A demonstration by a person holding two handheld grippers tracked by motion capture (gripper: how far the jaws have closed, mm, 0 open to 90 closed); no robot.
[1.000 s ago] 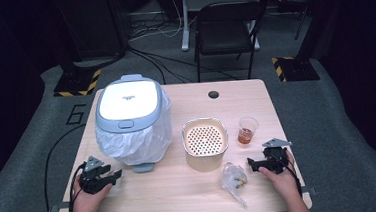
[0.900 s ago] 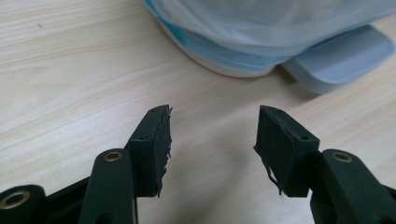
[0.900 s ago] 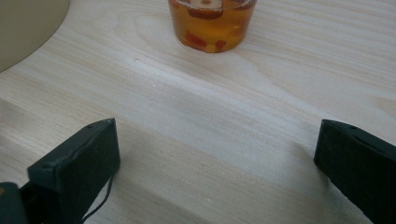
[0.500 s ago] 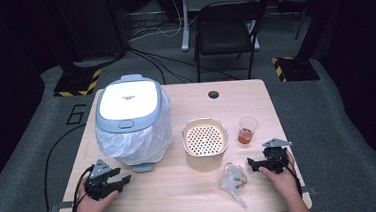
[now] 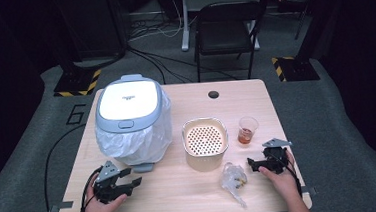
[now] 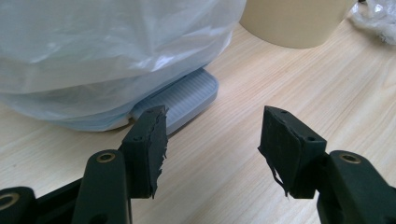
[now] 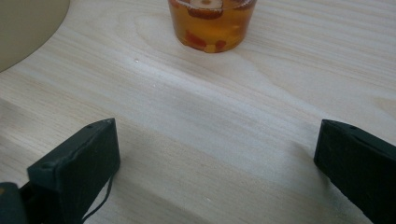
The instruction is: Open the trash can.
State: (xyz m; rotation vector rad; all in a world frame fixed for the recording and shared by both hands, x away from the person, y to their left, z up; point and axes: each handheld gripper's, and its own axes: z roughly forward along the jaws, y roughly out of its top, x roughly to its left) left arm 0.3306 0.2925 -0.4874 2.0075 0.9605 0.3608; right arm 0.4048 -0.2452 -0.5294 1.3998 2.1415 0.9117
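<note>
While the person's two forearms rest at the near edge of the pale wooden table (image 5: 182, 196), the count is easy: two grippers, one bin, one basket, one cup, one bag.

The left gripper (image 5: 131, 182) sits low at the near left, its jaws parted with bare wood between them, and they have just been opening with nothing held. In the left gripper view that same left gripper (image 6: 210, 135) points at the one grey ribbed foot pedal (image 6: 180, 98) that sticks out from under the white-lidded grey pedal bin lined with a clear plastic bag (image 5: 132, 120). The pedal lies just ahead of the left pad, apart from it. The bin stands on the left half of the table, its lid down.

The right gripper (image 5: 252, 164) rests at the near right, jaws spread wide and empty; in the right gripper view the right gripper (image 7: 215, 158) has only wood grain between its pads. Straight ahead of it stands the one clear plastic cup of amber liquid with fruit pieces (image 7: 212, 23), upright, well clear of the jaws.

In the middle sits one beige square basket with a perforated floor (image 5: 205, 144), just left of the cup. One crumpled clear plastic bag with small bits inside (image 5: 233, 179) lies near the right gripper's tips.

Behind the table stands one black folding chair (image 5: 228, 28).
</note>
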